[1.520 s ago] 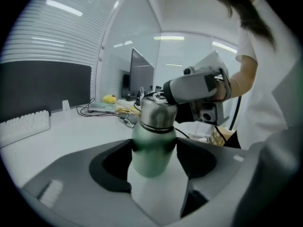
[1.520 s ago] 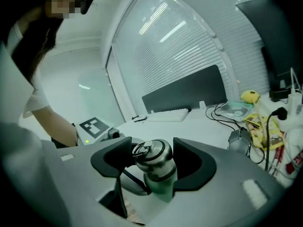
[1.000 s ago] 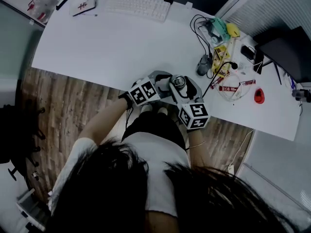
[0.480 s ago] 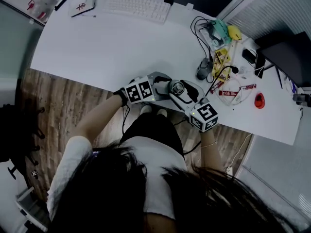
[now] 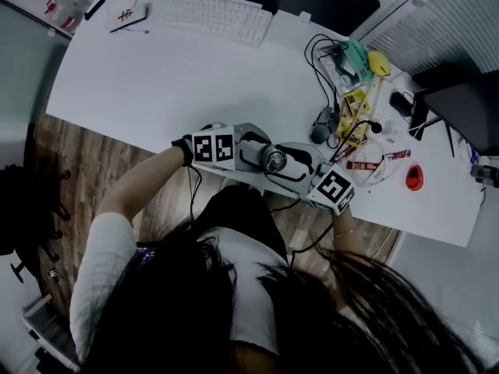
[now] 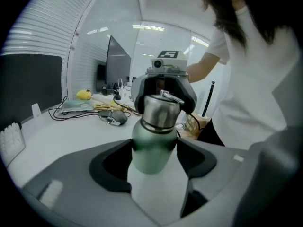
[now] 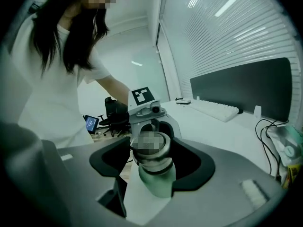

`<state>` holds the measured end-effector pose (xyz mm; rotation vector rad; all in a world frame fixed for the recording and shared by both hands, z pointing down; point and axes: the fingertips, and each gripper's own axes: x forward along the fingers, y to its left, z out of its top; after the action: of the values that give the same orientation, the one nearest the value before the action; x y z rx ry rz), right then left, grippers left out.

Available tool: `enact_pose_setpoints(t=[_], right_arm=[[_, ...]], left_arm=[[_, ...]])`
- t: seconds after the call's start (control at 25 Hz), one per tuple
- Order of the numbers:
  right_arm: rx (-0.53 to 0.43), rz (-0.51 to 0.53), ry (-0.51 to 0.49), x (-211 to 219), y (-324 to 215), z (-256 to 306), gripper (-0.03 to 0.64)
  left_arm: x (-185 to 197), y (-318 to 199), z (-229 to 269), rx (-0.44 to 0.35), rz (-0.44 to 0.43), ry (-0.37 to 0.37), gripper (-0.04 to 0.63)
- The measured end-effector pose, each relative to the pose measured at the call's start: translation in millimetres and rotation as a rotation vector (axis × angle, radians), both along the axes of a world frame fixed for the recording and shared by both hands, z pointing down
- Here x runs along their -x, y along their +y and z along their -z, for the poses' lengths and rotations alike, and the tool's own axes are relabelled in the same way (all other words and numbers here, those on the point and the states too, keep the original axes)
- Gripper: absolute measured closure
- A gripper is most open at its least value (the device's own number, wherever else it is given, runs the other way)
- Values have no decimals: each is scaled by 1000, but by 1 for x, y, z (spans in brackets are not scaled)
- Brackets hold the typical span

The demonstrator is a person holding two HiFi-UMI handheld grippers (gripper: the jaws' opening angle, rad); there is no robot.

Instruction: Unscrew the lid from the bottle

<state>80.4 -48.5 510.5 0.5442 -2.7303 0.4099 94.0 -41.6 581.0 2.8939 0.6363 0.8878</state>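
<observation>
A green bottle [image 6: 154, 148] with a steel lid [image 6: 161, 110] is held up over the front edge of the white table [image 5: 156, 76]. My left gripper [image 6: 154, 159] is shut on the bottle's green body, its pads pressing both sides. From the opposite side my right gripper [image 7: 150, 161] reaches in, its jaws spread wide around the lid [image 7: 150, 148], with the pads close beside it but not clamping. In the head view the bottle [image 5: 273, 160] sits between the left gripper [image 5: 253, 153] and the right gripper [image 5: 292, 166].
A white keyboard [image 5: 214, 18] and a notebook [image 5: 129, 12] lie at the table's far edge. A mouse [image 5: 322, 123], tangled cables [image 5: 327, 49], packets and a red object [image 5: 415, 176] crowd the right side. The person's lap and wooden floor lie below the grippers.
Both grippers and the bottle have drifted left and slightly toward the table. The right gripper's marker cube has swung out to the right, around the lid.
</observation>
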Motion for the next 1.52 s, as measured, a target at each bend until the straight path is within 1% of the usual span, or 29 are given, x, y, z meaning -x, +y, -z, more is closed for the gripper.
enact_pose_setpoints(t=[0.08,0.16,0.4,0.48,0.68,0.8,0.96,1.12,1.36,1.52], right_arm=[[8,20,-2,-1,0,-1,345],[16,17,-14,-1,-1,0,345],[36,-58,-100,-7,-2,8,345],[42,-87,-123,-10,-4,12,345],[69,-199,-197,-25,-7,20,345],[75,-250,-219,-31,-7,27,345],[53,-321,-246,-36,-3,43,345],[35,-390,-291,-42,0,62,345],[-42,-490,-319,-54,0,99,345],[-109,-572,-292,-66,-2,118,345]], left_arm=[[0,0,0,2,-19,-1,250],[0,-1,1,6,-21,2,250],[-1,1,-1,58,44,20,247],[0,1,-3,67,76,21,247],[6,-2,1,62,184,34,249],[10,-11,14,75,253,68,249],[16,-24,40,97,348,147,249],[18,-27,69,68,381,203,249],[17,-28,104,26,448,245,253],[17,-30,127,14,504,295,266]])
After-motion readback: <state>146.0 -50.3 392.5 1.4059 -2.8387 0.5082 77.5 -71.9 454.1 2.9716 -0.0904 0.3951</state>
